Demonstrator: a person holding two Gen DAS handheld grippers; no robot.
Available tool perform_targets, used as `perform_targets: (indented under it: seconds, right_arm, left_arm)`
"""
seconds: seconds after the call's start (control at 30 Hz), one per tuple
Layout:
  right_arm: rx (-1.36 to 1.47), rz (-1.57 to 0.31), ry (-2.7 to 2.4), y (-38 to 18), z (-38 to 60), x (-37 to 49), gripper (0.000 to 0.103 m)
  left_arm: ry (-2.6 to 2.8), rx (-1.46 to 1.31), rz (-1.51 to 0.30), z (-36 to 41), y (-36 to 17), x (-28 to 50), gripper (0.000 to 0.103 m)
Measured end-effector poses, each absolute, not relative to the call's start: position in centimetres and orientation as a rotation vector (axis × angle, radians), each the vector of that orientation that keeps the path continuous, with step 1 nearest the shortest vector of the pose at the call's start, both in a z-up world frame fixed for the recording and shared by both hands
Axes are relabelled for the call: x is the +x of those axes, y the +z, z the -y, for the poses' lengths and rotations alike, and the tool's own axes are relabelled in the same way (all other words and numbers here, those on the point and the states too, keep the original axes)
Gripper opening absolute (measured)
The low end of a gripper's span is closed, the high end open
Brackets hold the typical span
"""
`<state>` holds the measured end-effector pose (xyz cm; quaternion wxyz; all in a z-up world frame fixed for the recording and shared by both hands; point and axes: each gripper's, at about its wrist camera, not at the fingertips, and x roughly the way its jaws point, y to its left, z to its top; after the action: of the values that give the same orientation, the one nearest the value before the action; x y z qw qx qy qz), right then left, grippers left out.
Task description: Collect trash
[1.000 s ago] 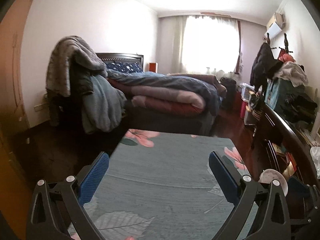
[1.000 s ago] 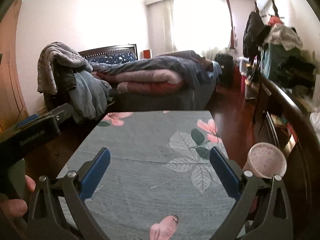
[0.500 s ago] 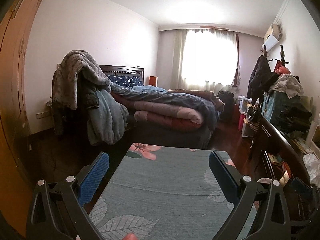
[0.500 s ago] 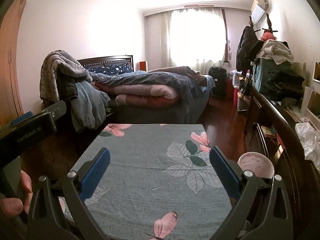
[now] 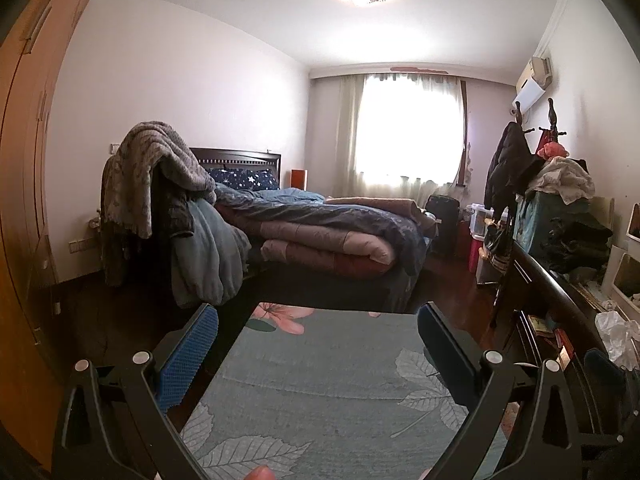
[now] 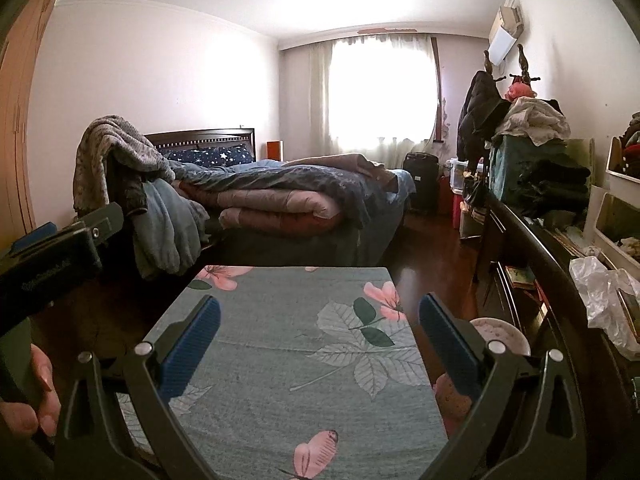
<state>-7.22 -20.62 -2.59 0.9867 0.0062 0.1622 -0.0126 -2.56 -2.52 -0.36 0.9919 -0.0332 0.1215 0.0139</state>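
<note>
My left gripper is open over a grey-green floral cloth covering a low surface, with nothing between its blue pads. My right gripper is open over the same cloth, also empty. The left gripper's body shows at the left edge of the right wrist view, held by a hand. A crumpled clear plastic bag lies on the dark wooden dresser at the right, also visible in the left wrist view. A round pinkish bin stands beside the cloth's right edge, behind my right finger.
A bed piled with folded quilts stands beyond the cloth, and a chair draped with blankets is to its left. The dark dresser runs along the right wall, heaped with clothes. A wooden wardrobe fills the left side.
Both views have tilted upward: the ceiling and its lamp now show, and the floral cloth sits lower in each frame. The plastic bag has come into view. Both grippers stay open.
</note>
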Motion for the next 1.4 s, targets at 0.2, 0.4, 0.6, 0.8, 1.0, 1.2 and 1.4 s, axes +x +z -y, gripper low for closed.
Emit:
perform_targets:
  seconds: [0.2,0.4,0.6,0.8,1.0,1.2,1.4]
  right_arm:
    - [0.017,-0.318,-0.032,-2.5,20.8,-7.6,0.100]
    - [0.015,-0.316,-0.030,-2.4,20.8,-7.7,0.100]
    - [0.013,-0.316,-0.026,-2.4,20.6,-7.9,0.100]
    - [0.012,-0.315,-0.024,-2.4,20.6,-7.9,0.100]
    - [0.011,-0.315,-0.024,-2.4,20.5,-7.9,0.100]
    - [0.009,-0.320,-0.021,-2.4,20.2,-8.0,0.100]
    - [0.008,-0.321,-0.022,-2.5,20.2,-8.0,0.100]
  left_arm:
    - [0.021,-0.067,-0.234,2.7,-0.2,-2.9,0.099]
    - [0.015,-0.080,-0.224,2.4,-0.2,-3.3,0.099]
    - [0.014,-0.094,-0.204,2.0,-0.1,-3.7,0.100]
    - [0.027,-0.087,-0.189,2.1,0.0,-4.2,0.100]
    - [0.035,-0.077,-0.178,2.4,0.1,-4.3,0.099]
    - [0.022,-0.072,-0.166,2.6,0.3,-4.7,0.100]
    - [0.011,-0.084,-0.179,2.3,0.2,-4.6,0.100]
